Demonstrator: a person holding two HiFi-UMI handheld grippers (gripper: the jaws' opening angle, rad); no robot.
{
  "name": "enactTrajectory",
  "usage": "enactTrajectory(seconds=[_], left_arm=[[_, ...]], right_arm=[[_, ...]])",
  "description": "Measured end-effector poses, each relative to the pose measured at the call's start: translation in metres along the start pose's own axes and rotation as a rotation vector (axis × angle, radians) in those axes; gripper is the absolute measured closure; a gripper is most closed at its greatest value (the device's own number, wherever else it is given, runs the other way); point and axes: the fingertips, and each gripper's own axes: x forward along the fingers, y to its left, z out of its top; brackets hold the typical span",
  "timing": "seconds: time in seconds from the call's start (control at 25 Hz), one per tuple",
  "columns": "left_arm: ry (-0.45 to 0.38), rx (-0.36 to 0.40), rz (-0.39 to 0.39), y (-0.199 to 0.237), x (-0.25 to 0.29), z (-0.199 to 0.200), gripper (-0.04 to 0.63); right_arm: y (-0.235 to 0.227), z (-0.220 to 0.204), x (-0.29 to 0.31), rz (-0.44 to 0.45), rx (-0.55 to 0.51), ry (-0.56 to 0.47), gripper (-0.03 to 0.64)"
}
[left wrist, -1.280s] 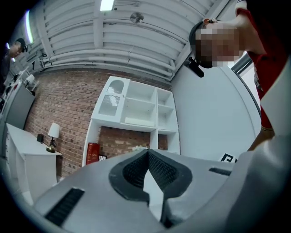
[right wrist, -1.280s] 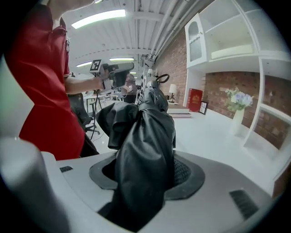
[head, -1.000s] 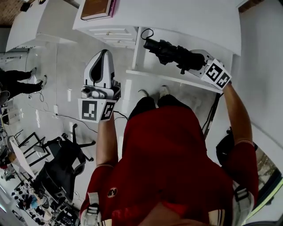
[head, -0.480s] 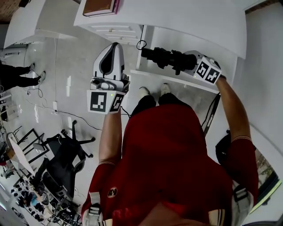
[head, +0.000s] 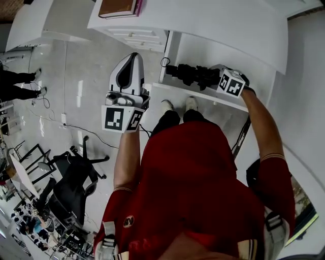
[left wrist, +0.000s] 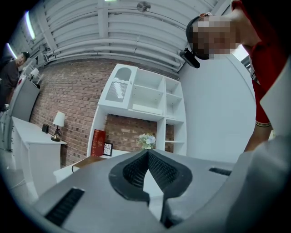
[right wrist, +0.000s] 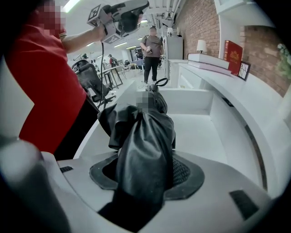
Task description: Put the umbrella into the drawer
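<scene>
A folded black umbrella (head: pixel 192 74) hangs just over the open white drawer (head: pixel 177 89), its strap loop toward the drawer's left wall. My right gripper (head: pixel 212 77) is shut on the umbrella's wider end. In the right gripper view the black fabric of the umbrella (right wrist: pixel 145 136) fills the space between the jaws of the right gripper (right wrist: pixel 145 172), and the drawer floor (right wrist: pixel 200 132) lies right below. My left gripper (head: pixel 130 61) is held out left of the drawer, over the floor. Its tips meet with nothing between them in the left gripper view, left gripper (left wrist: pixel 148 154).
A brown book (head: pixel 119 7) lies on the cabinet top above the drawer. Closed drawers (head: pixel 139 38) sit left of the open one. An office chair (head: pixel 68 185) and cables are on the floor at left. A person (right wrist: pixel 152 48) stands far off.
The right gripper has brought the umbrella down and leftward into the drawer opening. The left gripper has shifted slightly toward the cabinet.
</scene>
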Motion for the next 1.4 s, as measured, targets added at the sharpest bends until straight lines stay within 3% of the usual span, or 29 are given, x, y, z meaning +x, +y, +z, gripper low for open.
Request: enactTrajectory(seconds=[0.28, 0.52, 0.84, 1.4], left_arm=[[0.022, -0.011, 0.003, 0.001, 0.0, -0.006, 0.589], [0.031, -0.003, 0.006, 0.011, 0.0, -0.007, 0.589], [0.047, -0.013, 0.008, 0.009, 0.0, -0.013, 0.589], [0.073, -0.023, -0.019, 0.004, 0.0, -0.023, 0.589]], right_arm=[[0.004, -0.008, 0.016, 0.022, 0.028, 0.012, 0.377], [0.003, -0.02, 0.021, 0.044, -0.015, 0.069, 0.376], [0.004, -0.021, 0.03, 0.043, 0.006, 0.055, 0.376], [0.009, -0.026, 0.034, 0.056, 0.007, 0.099, 0.288]])
